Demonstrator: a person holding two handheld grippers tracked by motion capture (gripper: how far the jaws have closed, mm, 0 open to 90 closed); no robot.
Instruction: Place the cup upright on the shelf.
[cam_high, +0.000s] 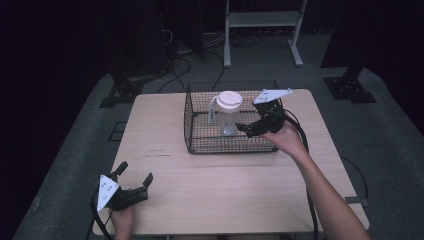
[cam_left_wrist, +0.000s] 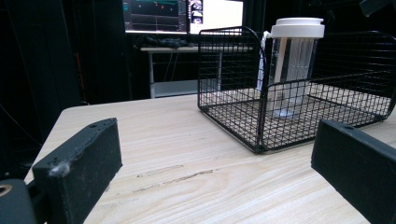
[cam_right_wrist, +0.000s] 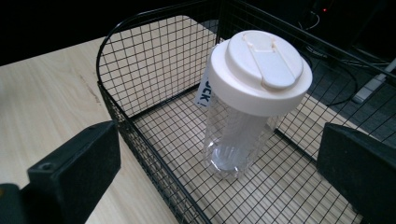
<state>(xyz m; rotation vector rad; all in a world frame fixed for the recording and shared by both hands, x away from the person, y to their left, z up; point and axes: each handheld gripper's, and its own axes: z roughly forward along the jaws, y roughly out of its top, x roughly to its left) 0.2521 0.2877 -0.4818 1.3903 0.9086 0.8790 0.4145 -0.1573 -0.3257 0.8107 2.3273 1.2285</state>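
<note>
Light wooden table on grey floor, dark room around. Black stands and cables behind the table, white frame legs at the far end. Faint scratch marks on the wood near the left-centre.

Black wire basket on the far half of the table. Clear bottle with white lid standing upright inside it, white tag hanging at its side.

Right gripper held at the basket's right part, just beside the bottle, jaws spread wide, nothing between them. Left gripper low at the near left corner of the table, well apart from the basket, jaws also spread, holding nothing.

Left gripper view: lit monitors and a desk behind the table, bottle seen side-on through the mesh, ribbed clear wall. Right gripper view: looking down on the bottle's lid with its flat strap, partial print on the tag, wood showing through the basket floor.
</note>
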